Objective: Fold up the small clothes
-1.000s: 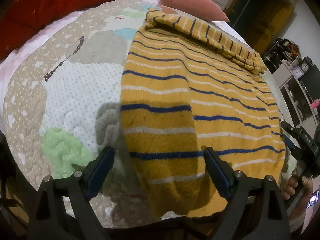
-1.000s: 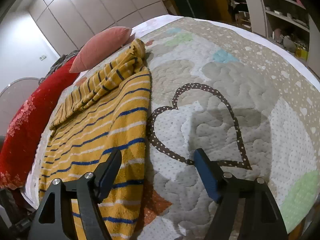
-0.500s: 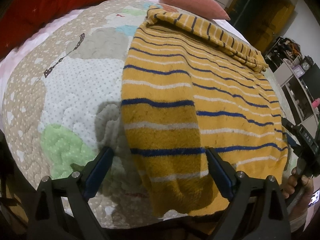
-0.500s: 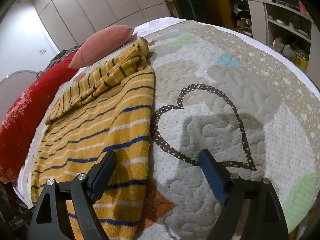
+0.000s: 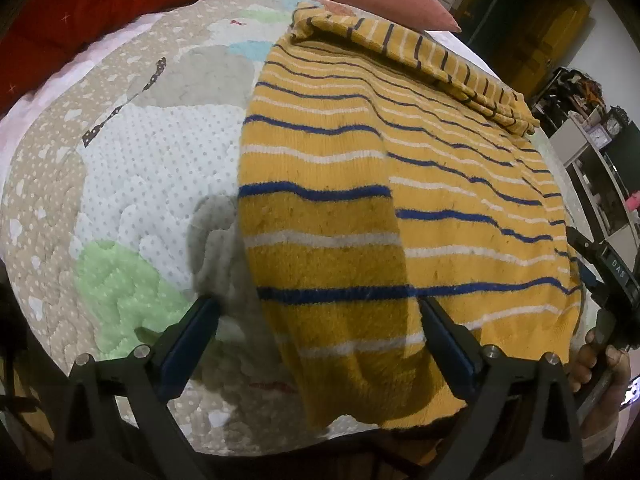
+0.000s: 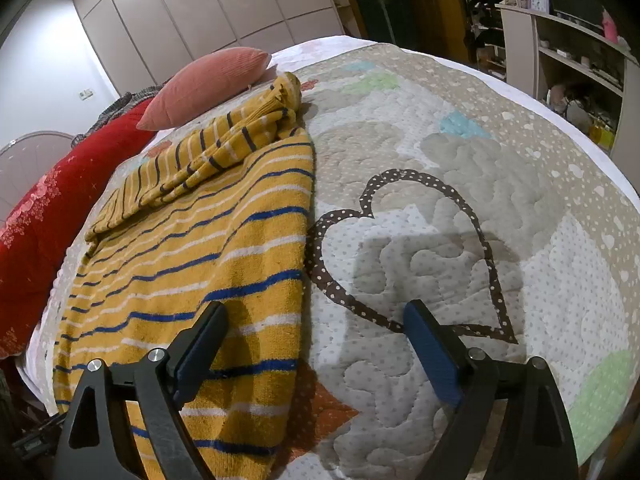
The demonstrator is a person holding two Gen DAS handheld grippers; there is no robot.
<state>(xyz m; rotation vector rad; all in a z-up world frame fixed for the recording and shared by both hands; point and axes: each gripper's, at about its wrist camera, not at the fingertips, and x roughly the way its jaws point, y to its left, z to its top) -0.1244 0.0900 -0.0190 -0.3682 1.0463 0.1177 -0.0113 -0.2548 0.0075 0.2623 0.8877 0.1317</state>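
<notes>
striped sweater (image 5: 360,184) near hem cut off, both grippers opening, empty

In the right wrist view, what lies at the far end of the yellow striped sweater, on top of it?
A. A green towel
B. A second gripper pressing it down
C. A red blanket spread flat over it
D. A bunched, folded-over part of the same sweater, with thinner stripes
D: the far end of the yellow striped sweater carries a bunched, folded-over part of the same knit with thin dark and white stripes, just before the pink pillow.
</notes>
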